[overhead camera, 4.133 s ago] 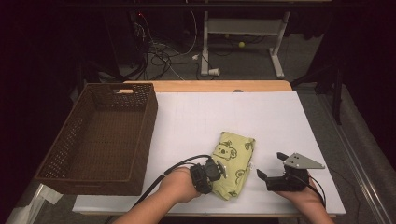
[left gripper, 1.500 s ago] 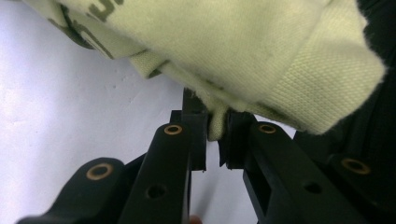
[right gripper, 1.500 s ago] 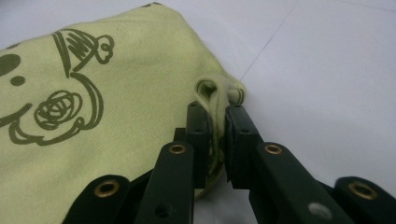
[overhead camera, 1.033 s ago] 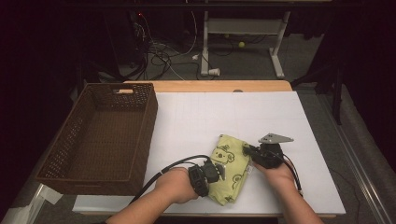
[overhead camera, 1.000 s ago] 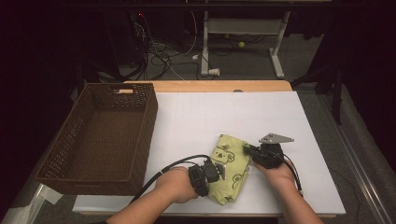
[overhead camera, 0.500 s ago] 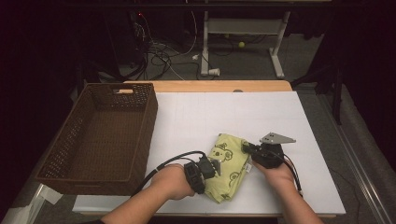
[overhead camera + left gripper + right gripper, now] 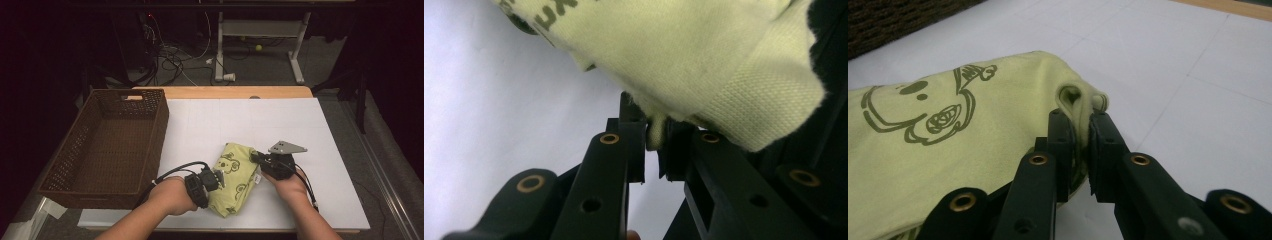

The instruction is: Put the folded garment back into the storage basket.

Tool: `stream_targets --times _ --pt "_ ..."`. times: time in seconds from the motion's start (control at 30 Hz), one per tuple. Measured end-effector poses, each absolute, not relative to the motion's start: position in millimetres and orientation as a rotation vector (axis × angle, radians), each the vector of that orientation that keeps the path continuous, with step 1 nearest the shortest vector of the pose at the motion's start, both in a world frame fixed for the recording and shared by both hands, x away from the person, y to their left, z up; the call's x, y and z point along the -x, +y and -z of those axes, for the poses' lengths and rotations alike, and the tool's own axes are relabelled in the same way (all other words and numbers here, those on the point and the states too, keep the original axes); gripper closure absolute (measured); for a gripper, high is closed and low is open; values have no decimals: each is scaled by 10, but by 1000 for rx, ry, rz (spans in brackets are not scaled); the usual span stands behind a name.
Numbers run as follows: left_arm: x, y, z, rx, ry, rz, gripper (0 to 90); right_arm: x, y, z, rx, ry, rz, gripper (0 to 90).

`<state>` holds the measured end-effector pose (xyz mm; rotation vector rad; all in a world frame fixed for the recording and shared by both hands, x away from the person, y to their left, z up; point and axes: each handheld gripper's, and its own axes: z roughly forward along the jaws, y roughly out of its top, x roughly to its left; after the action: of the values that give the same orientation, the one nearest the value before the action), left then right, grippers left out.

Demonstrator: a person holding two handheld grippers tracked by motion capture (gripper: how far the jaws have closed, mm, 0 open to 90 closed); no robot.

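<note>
1. High view: The folded yellow-green cloth (image 7: 235, 177) with its printed cartoon drawings lies on the white worktop (image 7: 280, 120), near the front edge, between my two hands. My left gripper (image 7: 216, 179) comes in at the cloth's left edge and my right gripper (image 7: 256, 157) at its upper right corner, so the cloth sits directly between them, touched by both. The brown wicker basket (image 7: 107, 142) stands well to the left of the cloth, just beside my left hand (image 7: 170, 196).

2. Left gripper view: My jaws are clenched on a thin fold of the cloth (image 7: 704, 55), pinched right at their tips. The rest of the fabric bulges above and to the right of the jaws, with the white worktop (image 7: 499, 125) behind.

3. Right gripper view: My jaws are closed on a bunched corner of the cloth (image 7: 973, 140), which puckers up just above the tips. The body of the cloth, with its drawing, spreads to the left of the jaws on the worktop (image 7: 1198, 80).
</note>
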<state>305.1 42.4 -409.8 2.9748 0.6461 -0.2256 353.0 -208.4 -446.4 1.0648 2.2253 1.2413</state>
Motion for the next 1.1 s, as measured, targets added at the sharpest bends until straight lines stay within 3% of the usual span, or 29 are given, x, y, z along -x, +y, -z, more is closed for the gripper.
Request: stream_targets --times 1.1 --pt "-2976 836 3862 -2969 740 206 801 -3594 -1610 4254 -965 2239 -1289 838"
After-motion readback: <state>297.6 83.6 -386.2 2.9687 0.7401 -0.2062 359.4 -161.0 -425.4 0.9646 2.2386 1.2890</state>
